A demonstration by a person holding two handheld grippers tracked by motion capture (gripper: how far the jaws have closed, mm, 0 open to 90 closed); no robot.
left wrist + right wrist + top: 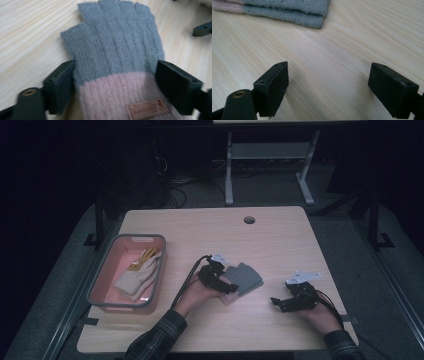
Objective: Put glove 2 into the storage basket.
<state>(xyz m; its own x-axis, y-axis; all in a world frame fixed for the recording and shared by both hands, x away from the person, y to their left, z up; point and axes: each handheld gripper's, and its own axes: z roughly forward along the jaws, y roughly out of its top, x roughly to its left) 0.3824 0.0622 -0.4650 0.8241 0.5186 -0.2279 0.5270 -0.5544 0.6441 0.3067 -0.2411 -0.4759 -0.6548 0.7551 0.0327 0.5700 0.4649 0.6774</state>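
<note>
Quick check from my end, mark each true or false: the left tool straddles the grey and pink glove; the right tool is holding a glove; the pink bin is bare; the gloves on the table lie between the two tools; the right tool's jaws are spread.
1. The left tool straddles the grey and pink glove: true, jaws wide at its sides.
2. The right tool holds a glove: false, bare table lies between its jaws.
3. The pink bin is bare: false, a cream glove lies inside.
4. The gloves lie between the tools: true.
5. The right tool's jaws are spread: true.
</note>
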